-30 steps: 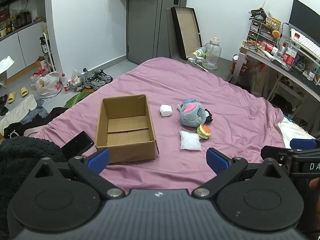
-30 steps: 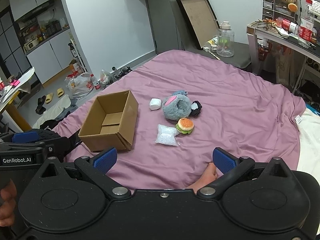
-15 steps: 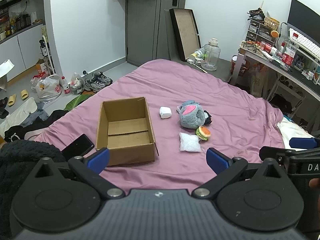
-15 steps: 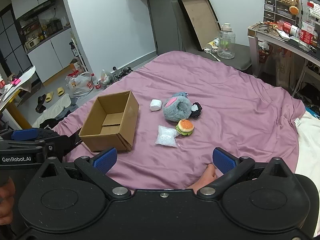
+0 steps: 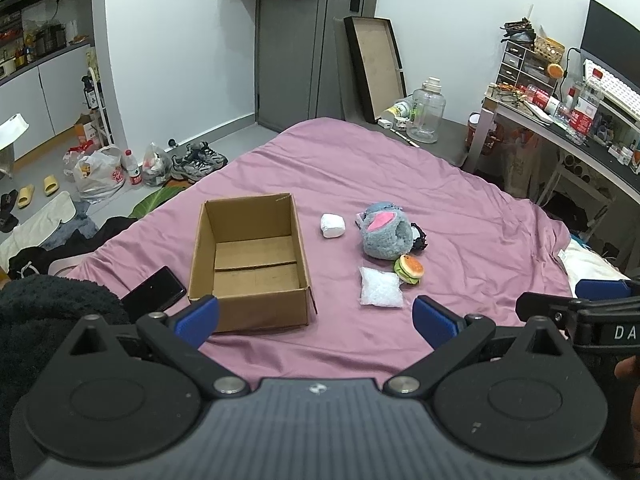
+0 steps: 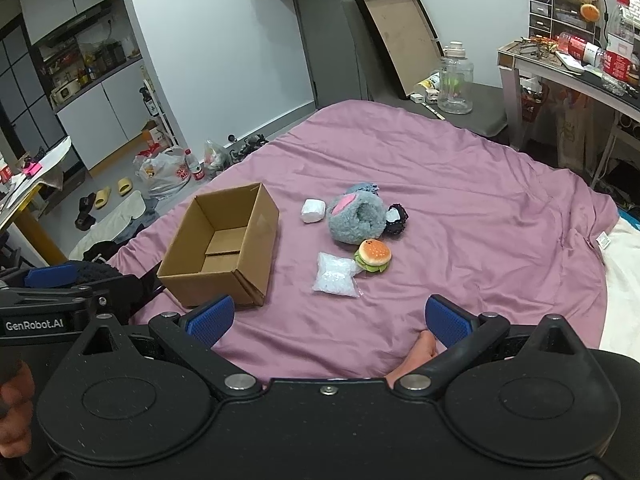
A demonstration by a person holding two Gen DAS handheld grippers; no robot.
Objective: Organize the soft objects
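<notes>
Since a second ago, only your viewpoint has shifted slightly. Both the left hand-held gripper [image 5: 316,316] and right hand-held gripper [image 6: 330,318] remain wide and empty. The plush toy [image 5: 386,234] and burger squishy [image 5: 409,269] lie beside the empty cardboard box [image 5: 250,258] (nothing packed yet).

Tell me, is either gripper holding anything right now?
Nothing is held. The left gripper and right gripper are both open and empty, short of the toys on the bed.

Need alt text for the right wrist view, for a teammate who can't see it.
The open right gripper hovers over a purple bedspread, holding nothing. Ahead sit an empty cardboard box, a white block, a grey plush, a burger toy and a clear bag. The left gripper shows at left.
</notes>
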